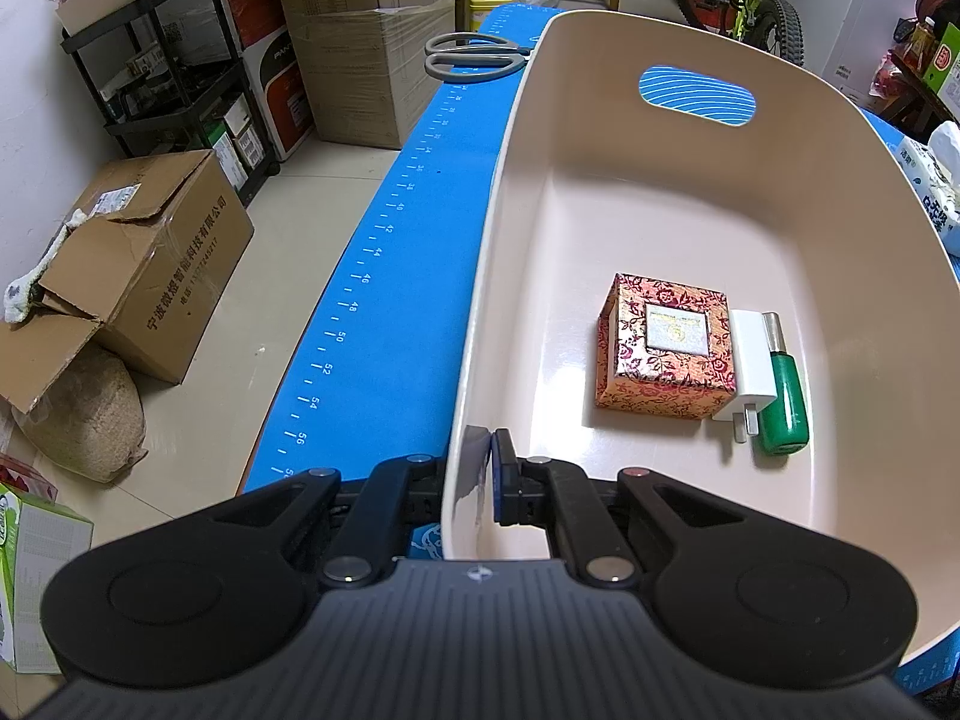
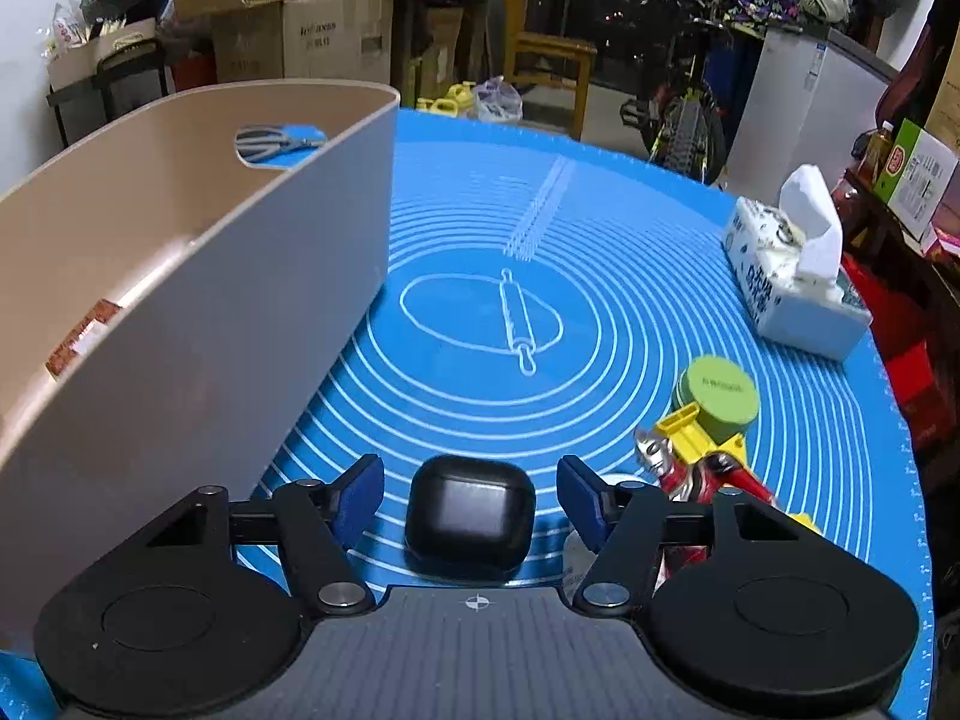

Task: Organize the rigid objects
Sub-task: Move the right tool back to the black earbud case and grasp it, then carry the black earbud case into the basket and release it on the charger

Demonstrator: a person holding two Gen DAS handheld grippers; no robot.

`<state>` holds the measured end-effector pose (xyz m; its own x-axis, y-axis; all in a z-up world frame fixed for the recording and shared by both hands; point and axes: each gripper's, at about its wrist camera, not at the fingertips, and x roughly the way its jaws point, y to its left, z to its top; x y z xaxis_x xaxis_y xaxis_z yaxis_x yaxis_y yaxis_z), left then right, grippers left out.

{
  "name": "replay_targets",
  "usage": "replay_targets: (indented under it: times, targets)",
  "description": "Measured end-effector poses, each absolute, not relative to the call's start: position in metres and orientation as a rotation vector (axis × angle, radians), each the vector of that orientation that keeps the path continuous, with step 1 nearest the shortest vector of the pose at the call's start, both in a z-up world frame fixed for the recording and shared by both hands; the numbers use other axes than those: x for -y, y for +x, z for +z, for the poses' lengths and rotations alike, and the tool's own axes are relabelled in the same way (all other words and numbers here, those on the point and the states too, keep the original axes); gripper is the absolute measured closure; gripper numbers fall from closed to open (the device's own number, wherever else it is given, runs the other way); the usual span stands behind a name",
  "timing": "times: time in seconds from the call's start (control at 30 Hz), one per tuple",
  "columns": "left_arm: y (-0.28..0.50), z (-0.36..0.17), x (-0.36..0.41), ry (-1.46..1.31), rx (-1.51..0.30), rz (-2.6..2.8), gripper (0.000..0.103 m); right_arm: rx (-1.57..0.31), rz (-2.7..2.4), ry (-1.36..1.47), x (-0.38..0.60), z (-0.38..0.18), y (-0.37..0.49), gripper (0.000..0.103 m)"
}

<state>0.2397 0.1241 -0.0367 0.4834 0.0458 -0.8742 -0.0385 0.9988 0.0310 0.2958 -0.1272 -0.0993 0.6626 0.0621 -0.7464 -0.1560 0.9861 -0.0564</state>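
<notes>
Right beside my right gripper (image 2: pixel 471 495) stand a toy figure (image 2: pixel 690 468) and green-lidded jar (image 2: pixel 720 393); its half-spread pads flank the black earbud case (image 2: pixel 471 513) on the table (image 2: pixel 600 228), untouched. My left gripper (image 1: pixel 480 468) pinches the beige tub (image 1: pixel 600 210) rim.

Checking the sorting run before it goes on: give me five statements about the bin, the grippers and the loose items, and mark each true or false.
1. The left gripper is shut on the rim of the beige bin. True.
2. The bin is empty. False: a patterned box, a white charger plug and a green bottle lie in it.
3. The black earbud case lies between the right gripper's fingers, gaps on both sides. True.
4. The scissors are in the bin. False: they lie on the blue mat outside it.
5. The tissue pack stands on the mat. True.
</notes>
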Motion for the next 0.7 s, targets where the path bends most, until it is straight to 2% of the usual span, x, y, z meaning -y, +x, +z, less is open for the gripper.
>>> replay_targets:
  times: [0.33, 0.7]
  targets:
    - [0.24, -0.037, -0.124, 0.008, -1.065, 0.052, 0.093, -0.882, 0.096, -0.037, 0.135, -0.113, 0.303, 0.05]
    - [0.24, -0.037, -0.124, 0.006, -1.064, 0.058, 0.093, -0.817, 0.08, -0.038, 0.135, -0.086, 0.295, 0.049]
